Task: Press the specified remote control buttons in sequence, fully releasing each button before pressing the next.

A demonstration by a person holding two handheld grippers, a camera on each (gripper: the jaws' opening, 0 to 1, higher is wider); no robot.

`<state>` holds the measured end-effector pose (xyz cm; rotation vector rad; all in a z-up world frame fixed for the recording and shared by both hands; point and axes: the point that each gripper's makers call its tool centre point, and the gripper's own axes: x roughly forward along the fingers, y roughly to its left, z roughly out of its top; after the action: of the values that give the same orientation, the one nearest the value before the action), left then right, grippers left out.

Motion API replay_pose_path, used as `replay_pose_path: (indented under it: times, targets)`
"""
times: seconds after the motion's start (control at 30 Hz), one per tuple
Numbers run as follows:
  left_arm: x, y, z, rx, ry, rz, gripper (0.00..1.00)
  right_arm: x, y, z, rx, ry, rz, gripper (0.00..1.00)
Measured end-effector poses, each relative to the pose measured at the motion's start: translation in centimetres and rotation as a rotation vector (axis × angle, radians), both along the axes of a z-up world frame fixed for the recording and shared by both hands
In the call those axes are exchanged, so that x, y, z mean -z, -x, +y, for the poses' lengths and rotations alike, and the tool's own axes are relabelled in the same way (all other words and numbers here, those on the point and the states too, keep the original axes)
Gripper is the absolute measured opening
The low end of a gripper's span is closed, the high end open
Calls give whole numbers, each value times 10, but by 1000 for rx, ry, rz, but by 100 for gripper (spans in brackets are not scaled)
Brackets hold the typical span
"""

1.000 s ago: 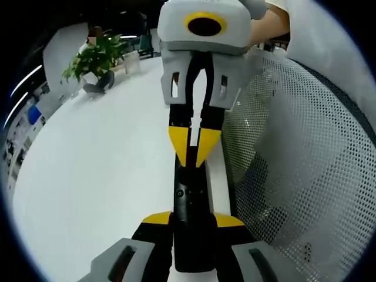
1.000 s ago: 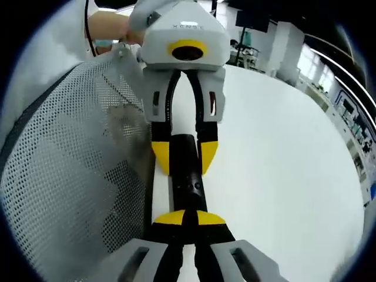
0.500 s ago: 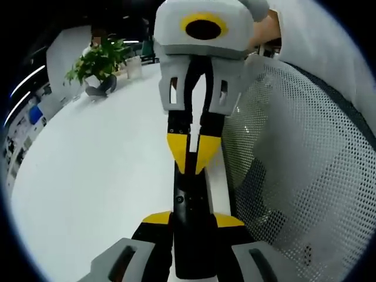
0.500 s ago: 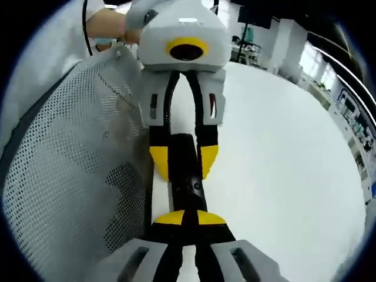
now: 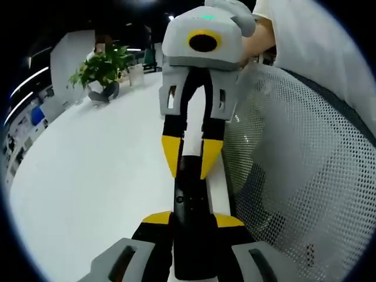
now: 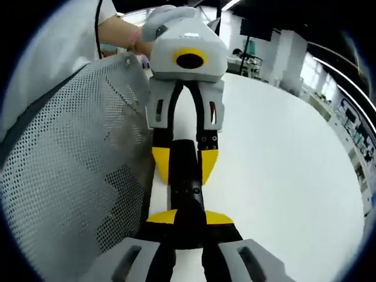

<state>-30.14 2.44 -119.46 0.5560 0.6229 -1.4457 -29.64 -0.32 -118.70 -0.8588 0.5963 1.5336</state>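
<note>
Looking out over a white table (image 5: 88,176) in an open office, with a grey mesh chair back (image 5: 294,170) rising just beside the table's edge.

Nearest in the left gripper view, clamping the left gripper (image 5: 191,218) on the near end of the black remote (image 5: 189,197), yellow tips pressing both its sides. Further along, straddling the remote's far end with the right gripper (image 5: 190,155), jaws standing narrowly parted; not telling whether the tips are touching it. Beyond, catching a potted plant (image 5: 100,64) at the table's far side, and a white sleeve (image 5: 305,47) above the mesh.

Facing the opposite way in the right gripper view: meeting the same remote end-on between the two grippers, then picking out a dark screen (image 6: 254,26) and bright windows (image 6: 308,59) behind.
</note>
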Motion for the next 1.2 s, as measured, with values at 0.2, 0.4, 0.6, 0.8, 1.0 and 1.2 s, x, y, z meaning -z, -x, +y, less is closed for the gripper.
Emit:
replay_pose_path:
  times: [0.2, 0.4, 0.6, 0.8, 1.0, 1.2]
  targets:
    - [0, 0, 0, -3, 5, 0, 23, -3, 6, 3, -71, 31, -59, 9]
    - [-1, -1, -1, -3, 13, 1, 23, -3, 3, 3, -14, 141, 57, 8]
    - [-1, -1, -2, -14, 14, 0, 23, -2, 0, 5, 97, 122, 95, 7]
    - [-1, -1, -2, -21, 16, 1, 23, -3, 0, 4, 178, -34, 98, 7]
    - [-1, -1, -2, -23, 16, 0, 23, 0, -2, 7, 172, 12, 112, 5]
    - [-1, 0, -1, -23, 19, 0, 23, 0, 5, 11, -50, 116, -38, 3]
